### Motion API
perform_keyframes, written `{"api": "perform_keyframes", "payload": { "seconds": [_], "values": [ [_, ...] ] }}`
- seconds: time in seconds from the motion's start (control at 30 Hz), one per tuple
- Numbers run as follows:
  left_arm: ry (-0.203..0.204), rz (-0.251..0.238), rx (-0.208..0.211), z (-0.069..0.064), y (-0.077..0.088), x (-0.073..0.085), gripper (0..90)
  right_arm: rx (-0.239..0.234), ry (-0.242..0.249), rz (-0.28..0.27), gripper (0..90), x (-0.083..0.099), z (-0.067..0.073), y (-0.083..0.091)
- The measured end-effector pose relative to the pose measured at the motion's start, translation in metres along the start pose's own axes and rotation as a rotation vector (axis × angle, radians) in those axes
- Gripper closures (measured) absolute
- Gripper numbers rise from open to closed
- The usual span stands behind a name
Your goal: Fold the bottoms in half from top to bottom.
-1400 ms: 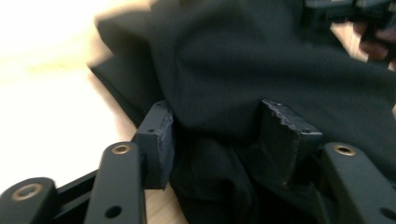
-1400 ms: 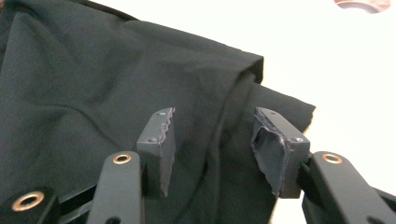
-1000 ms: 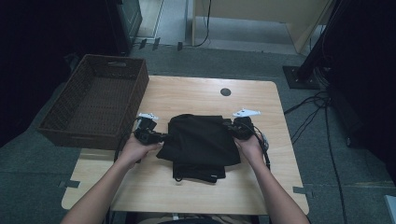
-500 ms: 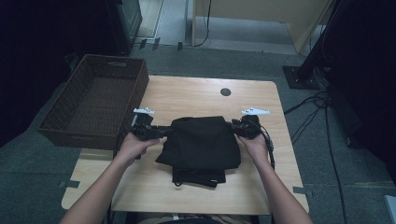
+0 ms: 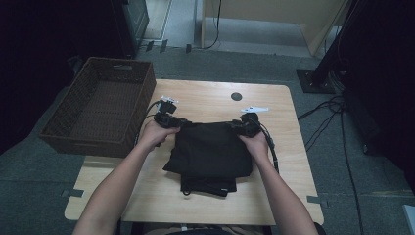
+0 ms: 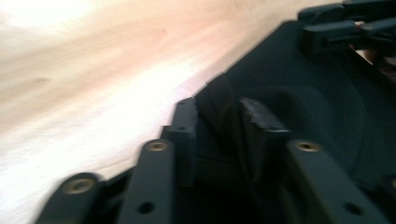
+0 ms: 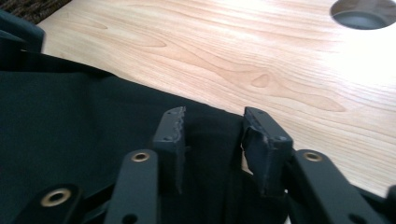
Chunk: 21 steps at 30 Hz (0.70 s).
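Observation:
A folded black cloth [image 5: 210,152] lies in the middle of the wooden table [image 5: 279,196]. Both hands reach to its far edge. My left gripper [image 5: 171,120] is at the far left corner. Its jaws have just been closing, and a ridge of cloth [image 6: 303,107] bunches up between the pads of my left gripper [image 6: 219,112]. My right gripper [image 5: 243,127] is at the far right corner. Its jaws opened a moment ago; the cloth [image 7: 70,121] lies flat between the jaws of my right gripper [image 7: 212,123], unpinched. The right gripper [image 6: 336,23] also shows across the cloth.
A dark wicker basket [image 5: 63,137] stands at the table's left side, its inside bare. A round cable hole [image 5: 236,96] sits near the far edge, close to my right gripper. Cables [image 5: 333,112] trail over the floor on the right.
Both grippers let go of the cloth's sides and moved inward onto its far corners. The left jaws opened wide, then narrowed around a fold. The cloth has stayed in place.

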<state>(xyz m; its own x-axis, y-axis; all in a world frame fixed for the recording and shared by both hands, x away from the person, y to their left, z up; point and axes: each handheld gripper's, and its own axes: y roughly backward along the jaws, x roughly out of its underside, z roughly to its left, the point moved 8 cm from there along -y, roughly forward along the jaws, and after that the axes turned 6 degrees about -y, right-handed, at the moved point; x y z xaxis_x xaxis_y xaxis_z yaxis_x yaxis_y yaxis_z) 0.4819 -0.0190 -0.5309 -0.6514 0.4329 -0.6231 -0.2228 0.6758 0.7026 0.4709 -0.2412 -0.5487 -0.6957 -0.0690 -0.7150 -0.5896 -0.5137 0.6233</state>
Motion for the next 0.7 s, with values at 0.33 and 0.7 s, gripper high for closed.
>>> {"api": "perform_keyframes", "payload": {
  "seconds": [0.33, 0.7],
  "values": [
    [0.037, -0.035, -0.014, 0.01, 0.008, -0.002, 90.0, 0.034, 0.082, 0.047, 87.8, 0.002, 0.003, 0.004],
    [0.053, -0.073, -0.011, 0.011, 0.021, 0.005, 71.9, -0.035, 0.134, 0.036, 85.9, 0.005, 0.014, 0.023]
  ]
}}
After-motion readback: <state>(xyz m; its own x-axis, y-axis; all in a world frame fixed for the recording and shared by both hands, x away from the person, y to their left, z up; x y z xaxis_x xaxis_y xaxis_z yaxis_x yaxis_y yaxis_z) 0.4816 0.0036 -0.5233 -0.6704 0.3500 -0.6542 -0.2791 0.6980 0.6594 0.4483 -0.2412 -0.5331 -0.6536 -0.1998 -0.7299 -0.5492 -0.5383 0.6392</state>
